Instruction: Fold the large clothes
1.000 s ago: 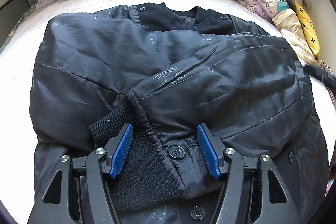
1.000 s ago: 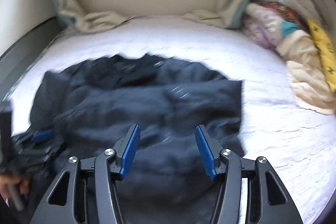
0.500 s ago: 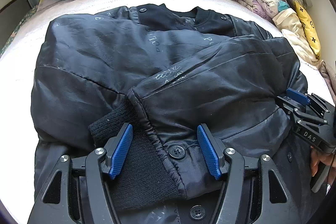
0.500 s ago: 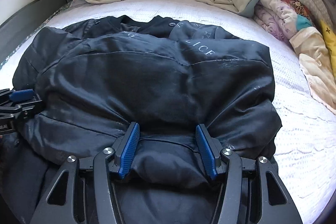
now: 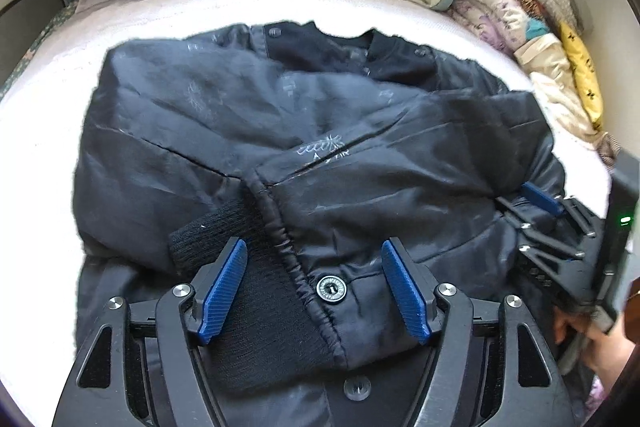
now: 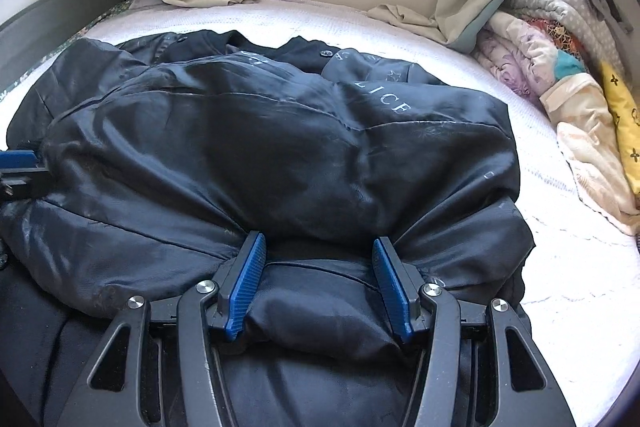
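black jacket (image 5: 320, 131) spread on white bed (image 5: 36, 107), sleeves folded over front. left tool (image 5: 314, 277) just opening wider, cuff between pads, unpinched. right tool (image 6: 318, 281) clamped on bunched jacket fabric at right.

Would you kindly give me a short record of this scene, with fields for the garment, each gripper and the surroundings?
Garment: black jacket, sleeves folded across its front, on a white bed
Left gripper: open, jaws have just been opening, knit cuff between them
Right gripper: shut on a bunch of jacket fabric
Nearby: pile of clothes at the bed's right side
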{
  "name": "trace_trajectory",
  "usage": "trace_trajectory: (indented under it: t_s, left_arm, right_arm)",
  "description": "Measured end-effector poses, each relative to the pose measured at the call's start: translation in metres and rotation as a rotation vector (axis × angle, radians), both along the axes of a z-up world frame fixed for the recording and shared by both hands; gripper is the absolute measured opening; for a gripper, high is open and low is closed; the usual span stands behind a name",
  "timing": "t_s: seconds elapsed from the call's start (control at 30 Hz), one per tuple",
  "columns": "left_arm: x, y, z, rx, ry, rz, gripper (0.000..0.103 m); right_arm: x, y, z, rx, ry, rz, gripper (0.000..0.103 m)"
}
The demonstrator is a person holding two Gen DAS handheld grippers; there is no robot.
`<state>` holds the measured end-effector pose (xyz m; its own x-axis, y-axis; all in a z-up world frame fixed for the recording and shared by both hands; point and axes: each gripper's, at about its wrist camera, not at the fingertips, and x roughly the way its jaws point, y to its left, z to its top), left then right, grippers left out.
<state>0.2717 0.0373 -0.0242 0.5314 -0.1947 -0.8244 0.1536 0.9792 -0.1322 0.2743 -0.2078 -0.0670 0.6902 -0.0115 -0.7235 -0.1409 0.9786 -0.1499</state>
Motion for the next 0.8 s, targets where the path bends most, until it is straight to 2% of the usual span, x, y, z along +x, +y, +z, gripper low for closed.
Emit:
trace_trajectory:
  t_s: [0.23,0.4,0.53,0.6,0.63,0.7,0.77,0.8]
  left_arm:
    - [-0.033,0.048,0.062,-0.001,-0.116,0.086,0.085]
    - [-0.068,0.085,0.079,0.017,-0.068,0.167,0.086]
    - [-0.108,0.112,0.07,0.029,-0.051,0.21,0.088]
    - [-0.12,0.124,0.058,0.001,-0.041,0.224,0.088]
    - [-0.125,0.132,0.047,-0.029,-0.015,0.237,0.088]
    - [-0.128,0.142,0.029,-0.06,0.057,0.26,0.088]
    - [-0.13,0.143,0.021,-0.077,0.097,0.242,0.088]
    - [-0.131,0.144,0.02,-0.092,0.1,0.224,0.088]
  right_arm:
    - [-0.003,-0.003,0.002,0.015,-0.018,0.0,0.053]
    - [-0.004,-0.001,0.001,0.001,-0.022,-0.001,0.054]
    - [-0.006,0.008,0.002,-0.062,-0.044,-0.017,0.058]
    - [-0.01,0.021,0.002,-0.18,-0.09,-0.033,0.062]
    - [-0.013,0.03,0.001,-0.251,-0.116,-0.039,0.062]
    - [-0.015,0.038,0.0,-0.313,-0.136,-0.043,0.062]
    - [-0.014,0.039,0.0,-0.32,-0.129,-0.036,0.063]
    - [-0.012,0.034,0.003,-0.286,-0.106,-0.029,0.063]
